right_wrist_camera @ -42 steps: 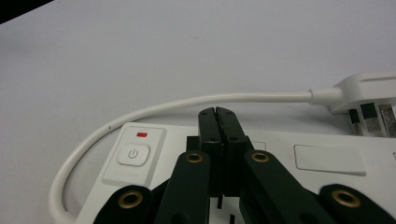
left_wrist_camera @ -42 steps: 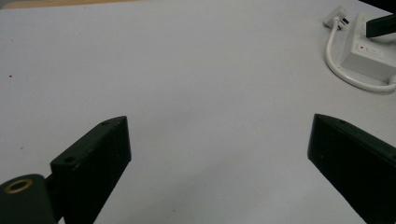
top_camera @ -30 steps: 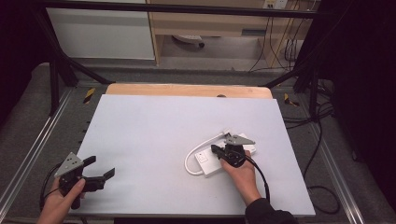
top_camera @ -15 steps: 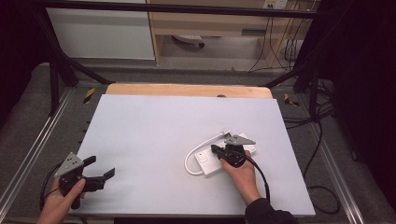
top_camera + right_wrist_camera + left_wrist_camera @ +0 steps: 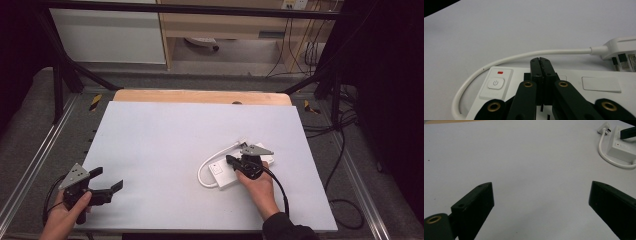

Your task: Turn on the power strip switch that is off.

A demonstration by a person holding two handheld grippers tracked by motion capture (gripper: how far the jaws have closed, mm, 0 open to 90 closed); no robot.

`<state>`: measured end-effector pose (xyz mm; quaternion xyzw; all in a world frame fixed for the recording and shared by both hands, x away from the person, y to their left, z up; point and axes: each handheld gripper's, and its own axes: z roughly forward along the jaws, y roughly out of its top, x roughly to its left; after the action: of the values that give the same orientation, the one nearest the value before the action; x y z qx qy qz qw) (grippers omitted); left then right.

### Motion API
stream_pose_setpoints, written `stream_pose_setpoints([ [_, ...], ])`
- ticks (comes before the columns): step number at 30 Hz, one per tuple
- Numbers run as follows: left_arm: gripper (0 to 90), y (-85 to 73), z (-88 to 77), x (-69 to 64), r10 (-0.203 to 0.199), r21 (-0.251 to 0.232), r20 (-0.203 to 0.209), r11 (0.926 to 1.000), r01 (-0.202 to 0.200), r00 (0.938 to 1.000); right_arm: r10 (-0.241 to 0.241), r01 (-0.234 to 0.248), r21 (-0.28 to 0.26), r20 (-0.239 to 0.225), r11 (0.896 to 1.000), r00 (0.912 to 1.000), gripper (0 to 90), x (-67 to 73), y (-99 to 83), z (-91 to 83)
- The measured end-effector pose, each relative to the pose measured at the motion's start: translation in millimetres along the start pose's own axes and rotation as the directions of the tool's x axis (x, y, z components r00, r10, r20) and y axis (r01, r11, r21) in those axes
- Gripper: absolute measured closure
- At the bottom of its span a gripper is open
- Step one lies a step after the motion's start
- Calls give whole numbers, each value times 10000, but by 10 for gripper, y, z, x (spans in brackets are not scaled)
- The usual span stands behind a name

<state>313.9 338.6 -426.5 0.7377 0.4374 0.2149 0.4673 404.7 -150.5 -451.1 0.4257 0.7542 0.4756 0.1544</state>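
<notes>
Right gripper [image 5: 541, 60] fingers pressed together, empty, tips over the power strip [image 5: 584, 100] top, just beside its power button [image 5: 495, 83]. Probably not pressed yet. Left gripper [image 5: 541, 202] fingers spread, idle, well apart from the strip.

White power strip [image 5: 599, 87] with a white cable [image 5: 524, 56] – its switch marked by a small red bar [image 5: 500, 72]; black grippers; pale grey table [image 5: 165, 145].

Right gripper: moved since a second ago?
No. The right gripper sits shut over the white power strip, same spot relative to the table's wooden edge.
</notes>
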Motion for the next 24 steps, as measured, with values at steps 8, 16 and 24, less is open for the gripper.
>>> stream_pose_setpoints([
  [8, 63, 0, 1, -2, 4, 19, -11, 10000, -4, 10000, -6, 6, -2, -9, 10000, 10000, 900, -3, 0, 0],
  [16, 63, -3, 5, -2, -15, 35, 8, 10000, 15, 10000, -70, 70, -13, -5, 10000, 10000, 900, -1, -3, 0],
  [24, 63, -3, 4, -3, -1, 64, 7, 10000, 1, 10000, -156, 156, 92, 30, 9998, 9999, 900, 4, -12, 9],
])
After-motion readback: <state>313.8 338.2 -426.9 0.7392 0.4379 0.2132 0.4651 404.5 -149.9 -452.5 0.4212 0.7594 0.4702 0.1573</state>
